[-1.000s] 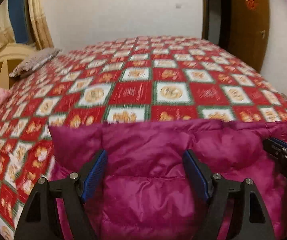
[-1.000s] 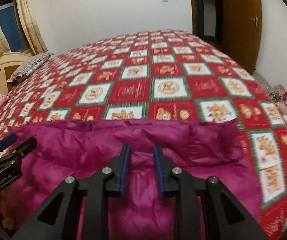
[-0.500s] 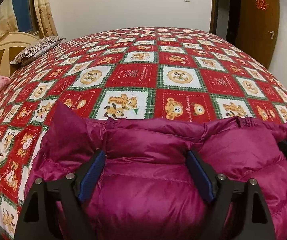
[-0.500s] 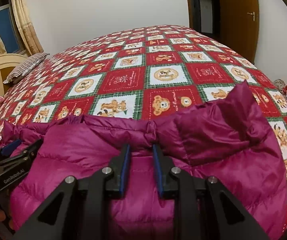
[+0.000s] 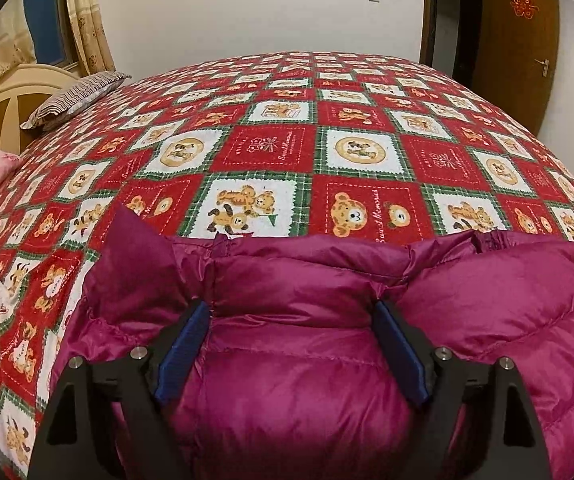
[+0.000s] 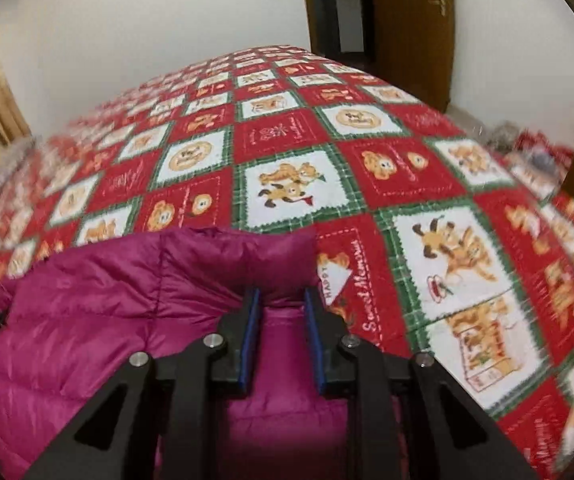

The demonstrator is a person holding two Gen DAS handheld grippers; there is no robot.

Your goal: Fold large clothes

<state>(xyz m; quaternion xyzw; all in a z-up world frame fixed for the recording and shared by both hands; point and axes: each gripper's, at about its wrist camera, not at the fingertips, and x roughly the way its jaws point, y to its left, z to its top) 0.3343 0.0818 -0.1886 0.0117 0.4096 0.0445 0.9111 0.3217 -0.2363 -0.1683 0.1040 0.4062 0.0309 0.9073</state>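
since a second ago the right gripper (image 6: pixel 279 308) has swung sideways, dragging the magenta down jacket (image 5: pixel 307 360) across the bedspread (image 5: pixel 359 160). nearest, its jaws pinch a puffy fold; the left gripper (image 5: pixel 291 320) straddles the jacket, jaws wide, letting go. best to keep the pull low and even so the fold lands flat.

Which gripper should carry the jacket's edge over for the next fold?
Probably right gripper: its jaws pinch the magenta jacket at its corner. Left gripper jaws stand wide, padding bulging between.
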